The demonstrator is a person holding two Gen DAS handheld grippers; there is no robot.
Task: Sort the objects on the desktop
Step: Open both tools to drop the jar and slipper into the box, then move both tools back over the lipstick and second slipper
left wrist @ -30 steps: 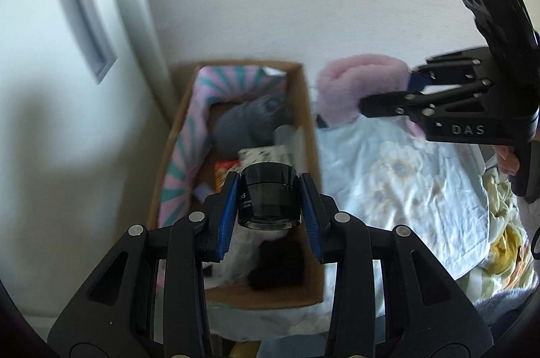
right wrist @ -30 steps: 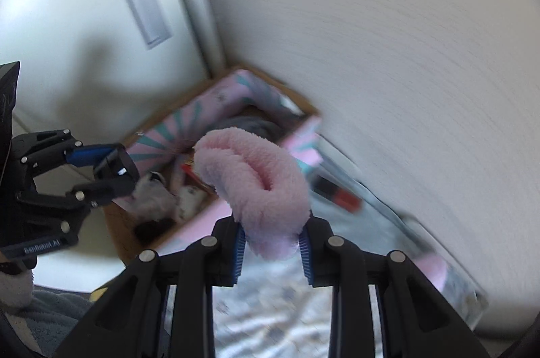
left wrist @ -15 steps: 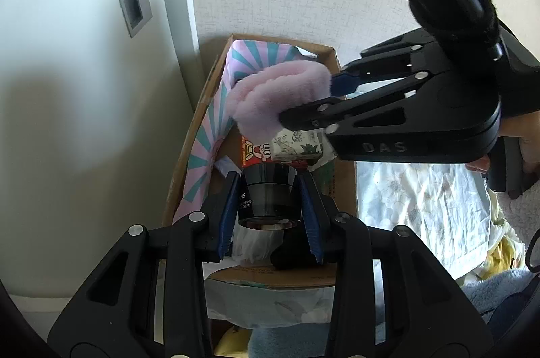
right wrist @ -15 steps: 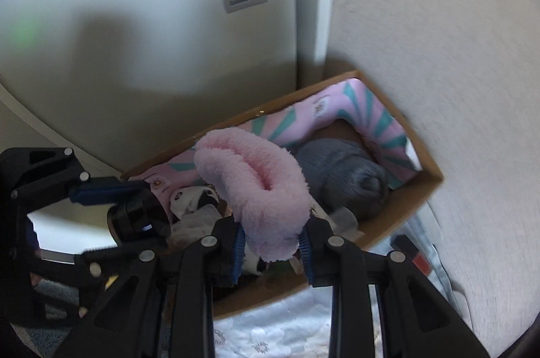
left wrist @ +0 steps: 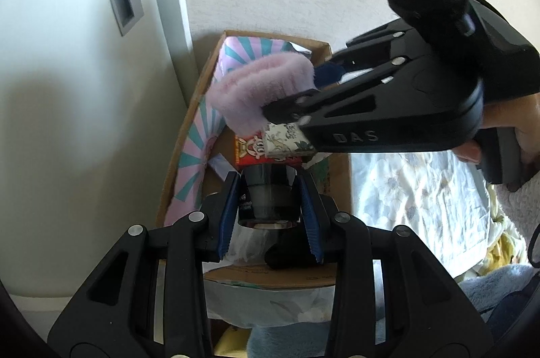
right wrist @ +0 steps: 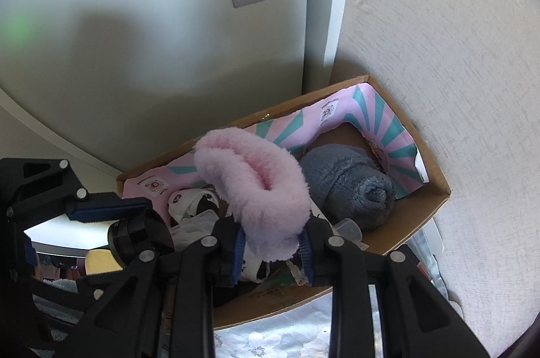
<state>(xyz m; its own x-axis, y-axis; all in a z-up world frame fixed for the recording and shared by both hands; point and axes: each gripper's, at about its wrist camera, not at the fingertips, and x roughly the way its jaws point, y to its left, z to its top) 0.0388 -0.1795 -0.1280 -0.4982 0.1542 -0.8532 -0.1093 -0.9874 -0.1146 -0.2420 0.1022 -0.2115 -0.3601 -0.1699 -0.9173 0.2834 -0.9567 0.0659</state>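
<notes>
Two grippers of yours hang over the cardboard box (right wrist: 435, 189), which sits in the corner against the wall and a white cabinet door (right wrist: 135, 20). Your left gripper (left wrist: 270, 216) has its fingers clamped on a black lens (left wrist: 268, 192), held above the near end of the box. Your right gripper (right wrist: 271, 245) has its fingers clamped on a fluffy pink sock (right wrist: 256, 182), which curls over the middle of the box. Inside the box lie a rolled grey sock (right wrist: 351, 186), a pink-and-teal striped bag (right wrist: 374, 115) along the walls, a red packet (left wrist: 251, 152) and a small patterned box (left wrist: 287, 143). Beside the box spreads a flowered sheet (left wrist: 415, 199).
</notes>
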